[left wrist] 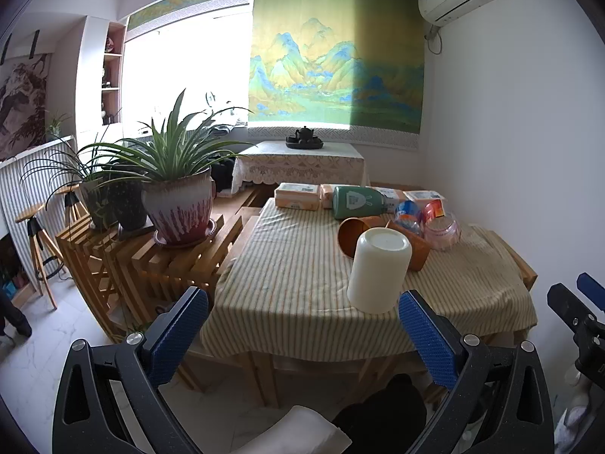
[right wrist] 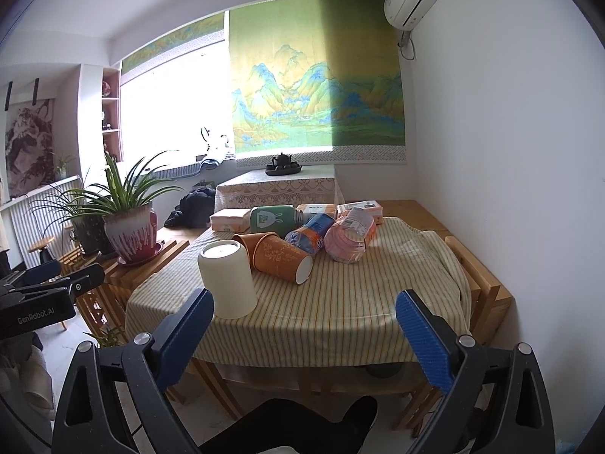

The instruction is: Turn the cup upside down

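Observation:
A cream cup (left wrist: 378,269) stands upside down, base up, near the front of the striped table (left wrist: 295,287); it also shows in the right wrist view (right wrist: 228,279). My left gripper (left wrist: 302,325) is open and empty, held off the table's front edge with the cup just beyond its right finger. My right gripper (right wrist: 304,327) is open and empty, in front of the table, with the cup just beyond its left finger. The right gripper also shows at the right edge of the left wrist view (left wrist: 582,314).
Orange paper cups (right wrist: 281,257) lie on their sides behind the cream cup, with a green bottle (right wrist: 270,218), a blue-orange bottle (right wrist: 310,233), a pink pack (right wrist: 349,240) and tissue packs (right wrist: 230,220). Potted plants (left wrist: 177,196) stand on a wooden rack left of the table. A wall is on the right.

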The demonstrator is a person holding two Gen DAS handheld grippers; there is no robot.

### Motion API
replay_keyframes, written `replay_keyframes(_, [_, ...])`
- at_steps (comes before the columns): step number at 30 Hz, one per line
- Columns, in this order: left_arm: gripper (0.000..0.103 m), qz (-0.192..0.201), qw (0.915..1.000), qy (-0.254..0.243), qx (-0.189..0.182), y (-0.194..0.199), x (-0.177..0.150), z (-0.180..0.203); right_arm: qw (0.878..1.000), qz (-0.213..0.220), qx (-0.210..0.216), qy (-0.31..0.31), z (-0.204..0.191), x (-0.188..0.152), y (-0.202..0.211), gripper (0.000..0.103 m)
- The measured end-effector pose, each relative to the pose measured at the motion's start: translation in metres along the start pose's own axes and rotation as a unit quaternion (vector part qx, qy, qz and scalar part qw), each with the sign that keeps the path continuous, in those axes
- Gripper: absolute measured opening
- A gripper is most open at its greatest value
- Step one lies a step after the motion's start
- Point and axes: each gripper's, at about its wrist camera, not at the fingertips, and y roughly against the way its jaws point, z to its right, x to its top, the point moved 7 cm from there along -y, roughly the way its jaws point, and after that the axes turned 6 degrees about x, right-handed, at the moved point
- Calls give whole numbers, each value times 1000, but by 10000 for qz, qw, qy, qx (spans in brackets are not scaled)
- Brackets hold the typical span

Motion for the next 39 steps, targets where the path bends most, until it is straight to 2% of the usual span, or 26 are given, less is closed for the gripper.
replay_keyframes(39, [102, -96, 9999, 6, -30, -8, -4, 3, 10000, -56, -20, -41, 4, -5, -6, 95])
